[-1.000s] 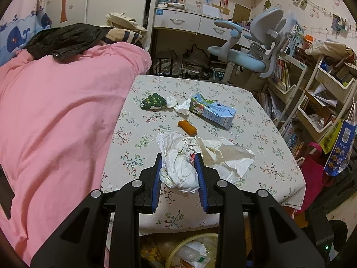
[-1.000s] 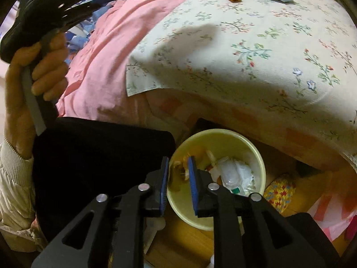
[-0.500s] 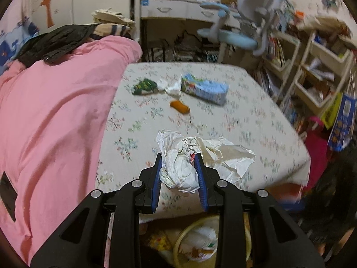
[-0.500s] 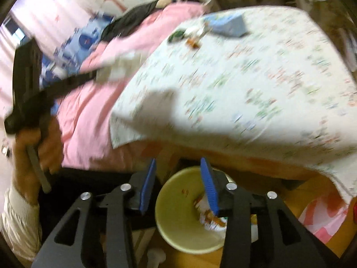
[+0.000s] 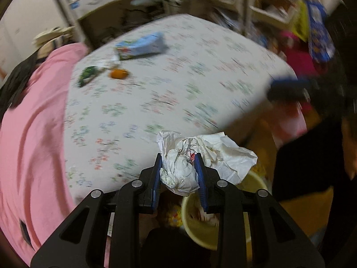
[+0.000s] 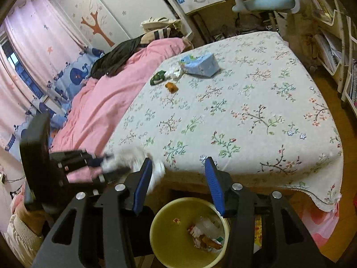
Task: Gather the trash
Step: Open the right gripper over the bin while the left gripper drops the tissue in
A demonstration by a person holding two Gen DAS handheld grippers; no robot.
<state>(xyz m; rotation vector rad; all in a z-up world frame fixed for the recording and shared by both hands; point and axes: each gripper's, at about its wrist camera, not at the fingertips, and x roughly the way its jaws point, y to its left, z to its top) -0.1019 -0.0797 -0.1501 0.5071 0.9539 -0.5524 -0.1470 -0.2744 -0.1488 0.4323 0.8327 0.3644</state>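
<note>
We see our left tool [image 5: 178, 174] clenched on crumpled paper [image 5: 180, 169], low in frame, seemingly just up-left of the yellow bin [image 5: 200, 234]. Our right tool [image 6: 178, 178], released, hovers above it.

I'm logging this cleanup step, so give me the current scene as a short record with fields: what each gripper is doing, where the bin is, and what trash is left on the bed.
left gripper: shut on crumpled white paper wad, held past the bed's edge near the bin
right gripper: open, empty, above the bin
round yellow plastic bin: on the floor beside the bed, some trash inside
floral bedsheet: light blue carton, green wrapper, small orange scrap, white tissue bit
view quality: left wrist view motion-blurred
</note>
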